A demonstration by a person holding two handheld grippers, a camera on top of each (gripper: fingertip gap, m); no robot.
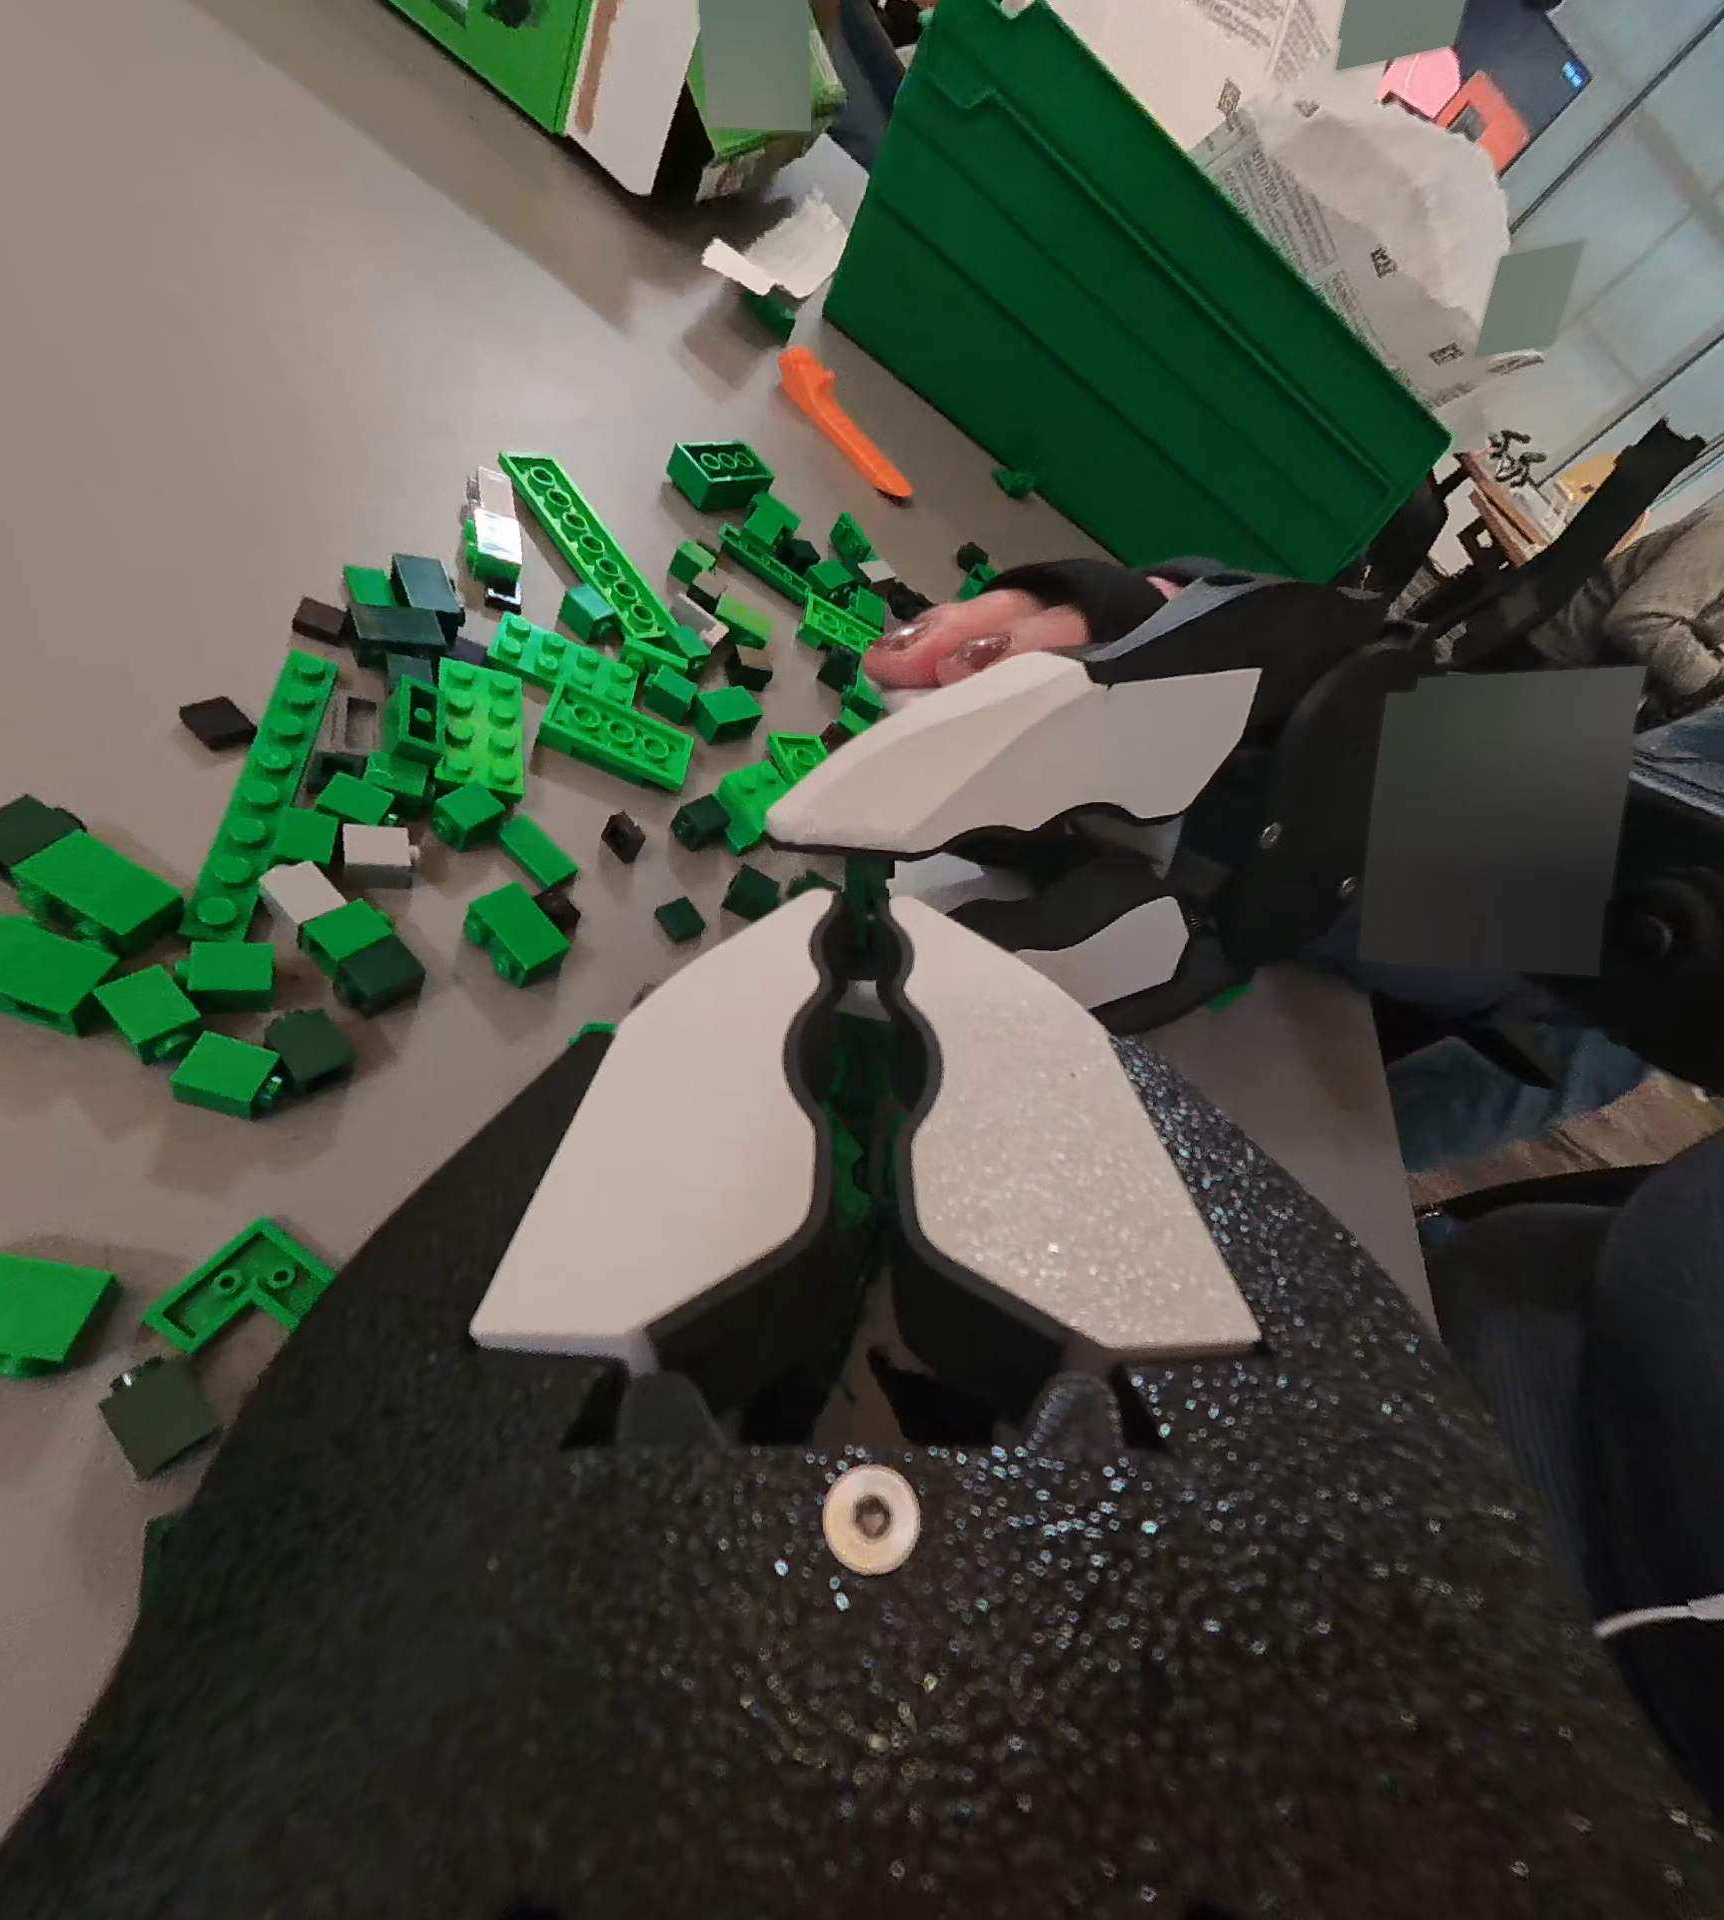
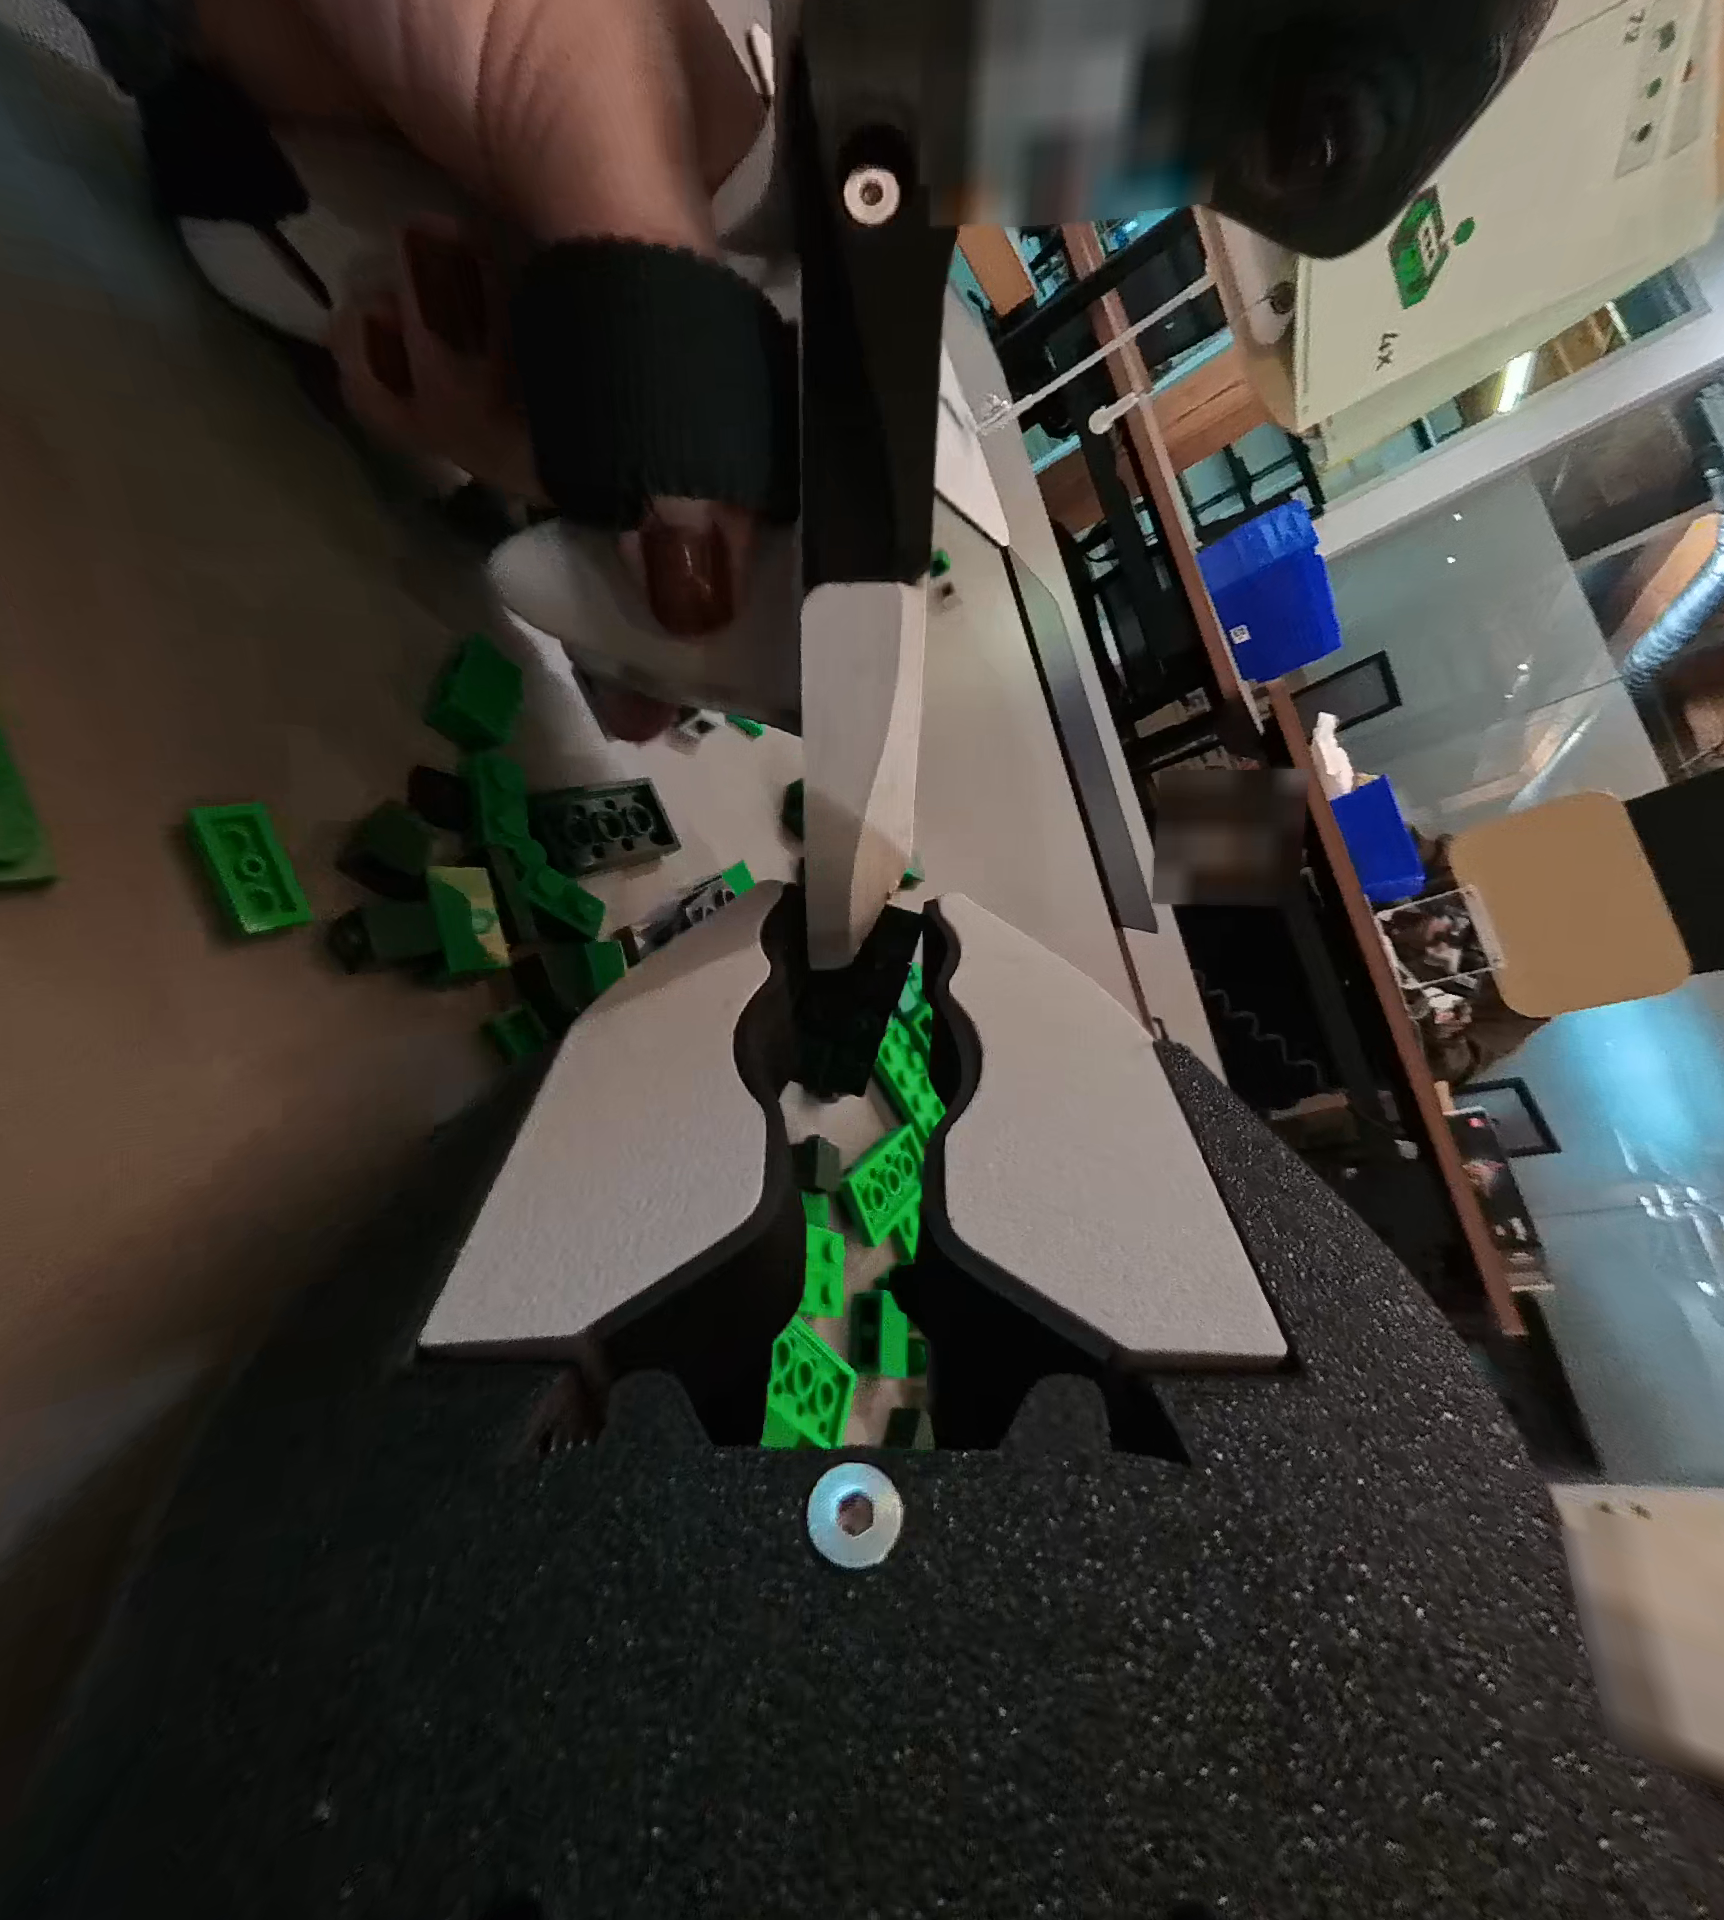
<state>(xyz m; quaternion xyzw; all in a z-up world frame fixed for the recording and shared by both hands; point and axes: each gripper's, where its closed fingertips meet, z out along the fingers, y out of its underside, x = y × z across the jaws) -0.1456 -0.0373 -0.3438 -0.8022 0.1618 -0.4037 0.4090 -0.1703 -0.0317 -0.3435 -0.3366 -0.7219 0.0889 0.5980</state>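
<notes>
While our left gripper (image 1: 863,914) and right gripper (image 2: 853,961) both pinch one small dark green piece (image 1: 860,902) from opposite sides above the surface (image 1: 162,364), we judge it light, rigid and slick, best held by its flat sides.

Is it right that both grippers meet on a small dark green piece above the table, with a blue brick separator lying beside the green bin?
Not quite: the brick separator is orange, not blue, as the left wrist view shows. The rest holds: left gripper and right gripper meet on the small dark green piece above the table, and the separator lies beside the green bin.
</notes>
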